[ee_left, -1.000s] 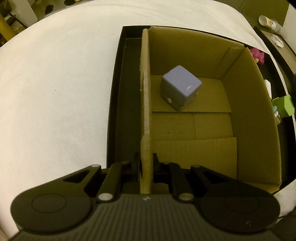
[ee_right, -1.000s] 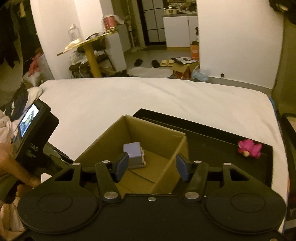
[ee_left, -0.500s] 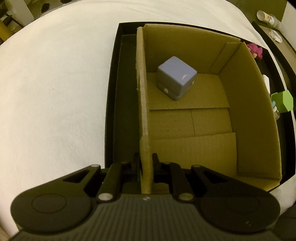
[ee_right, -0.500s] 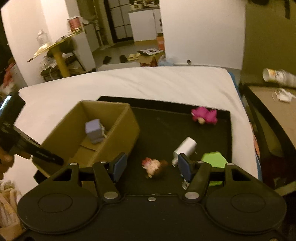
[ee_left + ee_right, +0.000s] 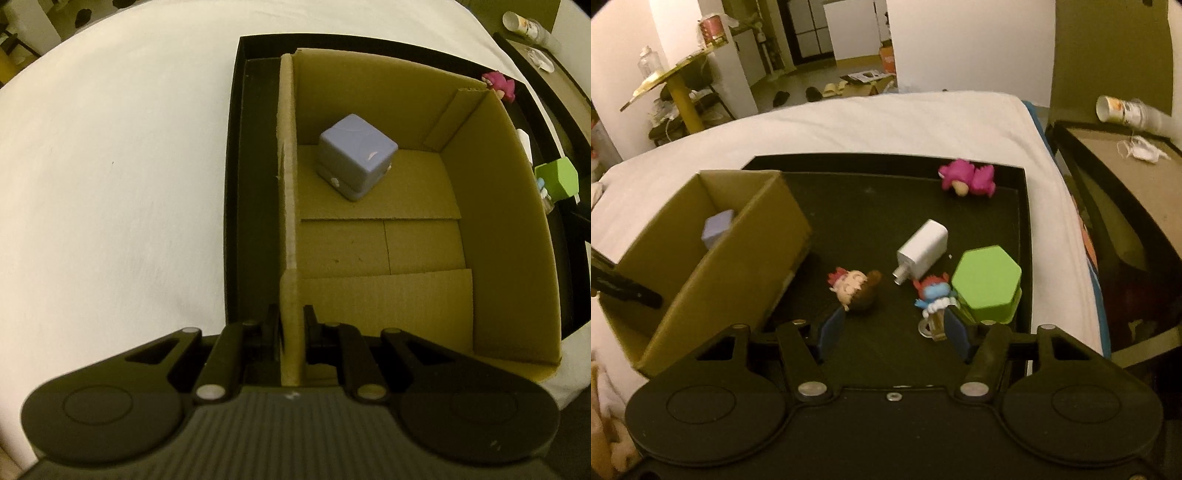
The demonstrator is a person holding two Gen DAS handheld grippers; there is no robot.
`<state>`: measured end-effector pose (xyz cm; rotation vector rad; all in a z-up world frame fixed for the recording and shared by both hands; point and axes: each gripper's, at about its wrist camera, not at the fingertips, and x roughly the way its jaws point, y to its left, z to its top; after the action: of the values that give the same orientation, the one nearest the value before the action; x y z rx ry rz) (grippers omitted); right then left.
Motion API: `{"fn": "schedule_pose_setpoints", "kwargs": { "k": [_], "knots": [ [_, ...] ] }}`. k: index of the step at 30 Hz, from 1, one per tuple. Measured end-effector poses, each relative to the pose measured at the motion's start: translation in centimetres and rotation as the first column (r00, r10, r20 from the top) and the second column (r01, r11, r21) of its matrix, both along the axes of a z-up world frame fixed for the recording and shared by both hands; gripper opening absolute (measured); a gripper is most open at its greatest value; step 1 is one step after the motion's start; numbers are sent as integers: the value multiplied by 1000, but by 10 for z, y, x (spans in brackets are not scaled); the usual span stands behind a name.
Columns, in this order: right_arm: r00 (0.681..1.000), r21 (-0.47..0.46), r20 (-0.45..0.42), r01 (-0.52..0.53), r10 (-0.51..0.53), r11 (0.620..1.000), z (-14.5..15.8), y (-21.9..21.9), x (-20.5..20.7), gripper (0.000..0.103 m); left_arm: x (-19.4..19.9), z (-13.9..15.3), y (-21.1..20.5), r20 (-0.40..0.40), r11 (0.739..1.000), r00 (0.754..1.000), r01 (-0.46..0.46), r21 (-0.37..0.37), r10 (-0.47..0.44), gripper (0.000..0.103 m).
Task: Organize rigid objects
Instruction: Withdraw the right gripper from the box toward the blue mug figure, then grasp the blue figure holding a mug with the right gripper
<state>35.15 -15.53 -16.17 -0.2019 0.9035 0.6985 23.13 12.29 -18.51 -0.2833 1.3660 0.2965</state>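
Observation:
My left gripper points down and is shut on the left wall of the open cardboard box, near its front corner. A lilac cube rests on the box floor towards the back. The right wrist view has the same box at the left of a black tray. Loose on the tray lie a white charger, a green hexagonal block, a brown-haired figurine, a blue figurine and a pink toy. My right gripper hovers above the tray's near part, its jaws closing with nothing between them.
The tray sits on a bed with a white sheet. A dark side table with a tipped paper cup stands to the right of the bed. A yellow-legged table and floor clutter lie beyond it.
My right gripper has swung from over the box to the right and sunk towards the loose toys on the tray. The left gripper keeps its hold on the box wall.

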Motion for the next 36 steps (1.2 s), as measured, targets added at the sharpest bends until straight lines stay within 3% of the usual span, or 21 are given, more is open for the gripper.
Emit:
{"fn": "schedule_pose_setpoints", "kwargs": {
  "k": [4,9,27,36],
  "knots": [
    [1000,3,-12,14,-14,1000,-8,-4,7,54,6,-1,1,-2,1000,1000,-3,-1,3,10],
    [1000,-15,-22,6,-7,1000,-20,-4,17,43,12,-1,6,-5,1000,1000,-18,-8,18,10],
    [999,-157,37,2,4,988,-47,16,24,38,32,-14,6,12,1000,1000,-26,-14,26,10],
    [1000,-191,5,12,-11,982,-45,13,6,38,29,-13,2,16,999,999,-33,-9,33,10]
  ]
}}
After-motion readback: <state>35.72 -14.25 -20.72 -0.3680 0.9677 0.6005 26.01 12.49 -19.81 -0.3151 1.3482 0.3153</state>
